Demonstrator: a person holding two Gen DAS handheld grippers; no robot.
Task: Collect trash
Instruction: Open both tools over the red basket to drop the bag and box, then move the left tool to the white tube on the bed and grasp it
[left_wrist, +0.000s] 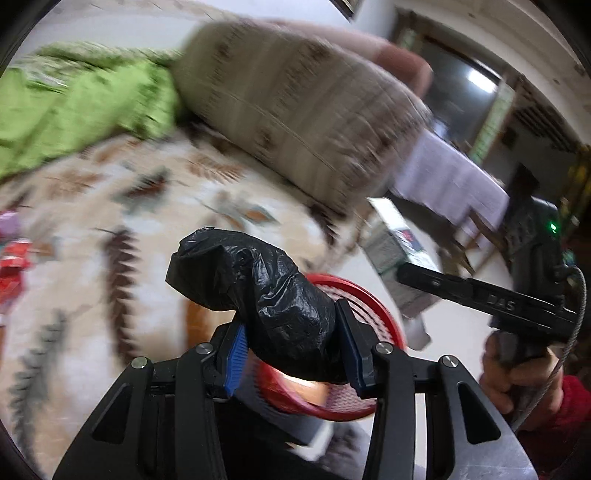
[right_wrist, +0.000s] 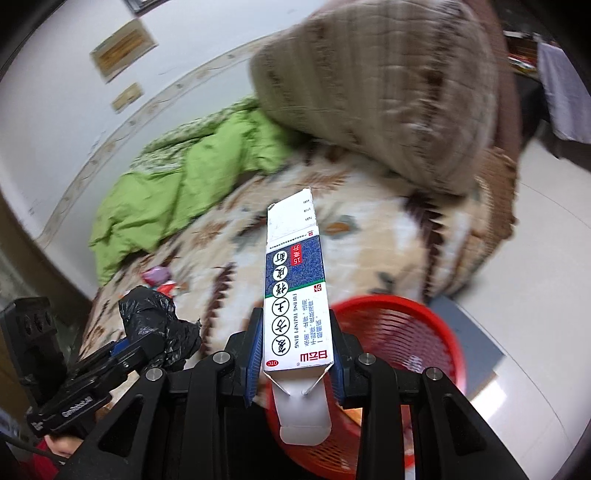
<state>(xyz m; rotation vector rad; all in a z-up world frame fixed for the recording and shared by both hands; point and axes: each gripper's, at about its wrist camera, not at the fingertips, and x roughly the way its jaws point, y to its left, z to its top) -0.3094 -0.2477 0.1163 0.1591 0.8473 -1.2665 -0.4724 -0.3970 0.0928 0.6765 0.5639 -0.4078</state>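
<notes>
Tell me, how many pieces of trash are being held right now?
2: a crumpled black plastic bag in the left gripper, and a medicine box in the right gripper. More litter on the bed is too blurred to count.

A bed (right_wrist: 369, 229) fills the middle of both views. On it, a rumpled blanket (right_wrist: 177, 184) lies at the far left against the wall, and a large folded quilt (right_wrist: 388, 96) sits to its right. A mesh basket (right_wrist: 406, 332) stands on the floor beside the bed's near edge. The left claw (left_wrist: 291, 343) grips a crumpled bag (left_wrist: 258, 288) in front of the basket; the right claw (right_wrist: 295, 350) grips a carton (right_wrist: 295, 288), its lower flap over the basket.
</notes>
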